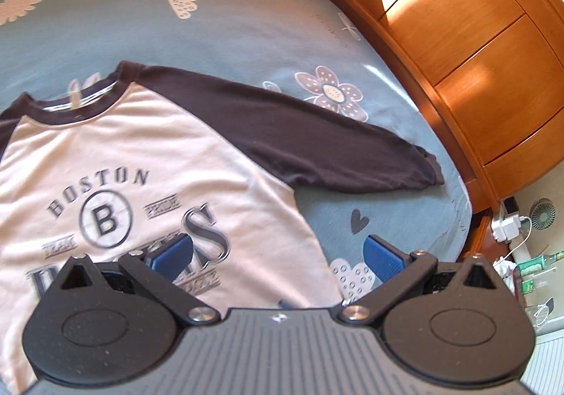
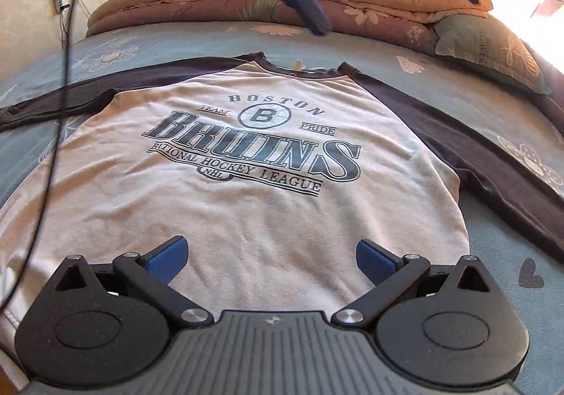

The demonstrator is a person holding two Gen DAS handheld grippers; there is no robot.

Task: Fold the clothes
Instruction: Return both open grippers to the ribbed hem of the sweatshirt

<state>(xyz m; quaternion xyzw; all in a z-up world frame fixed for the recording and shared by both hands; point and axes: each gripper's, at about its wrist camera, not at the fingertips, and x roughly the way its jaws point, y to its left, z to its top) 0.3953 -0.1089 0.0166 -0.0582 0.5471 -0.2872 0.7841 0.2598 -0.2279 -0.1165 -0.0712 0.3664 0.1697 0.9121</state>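
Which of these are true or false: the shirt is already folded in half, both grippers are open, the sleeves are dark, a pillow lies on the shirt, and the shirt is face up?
1. The shirt is already folded in half. False: it lies spread flat on the bed, both sleeves out.
2. The left gripper and right gripper are open. True: each has its jaws apart, holding nothing.
3. The sleeves are dark. True.
4. A pillow lies on the shirt. False: it sits apart, at the far corner of the bed.
5. The shirt is face up. True: its print shows.
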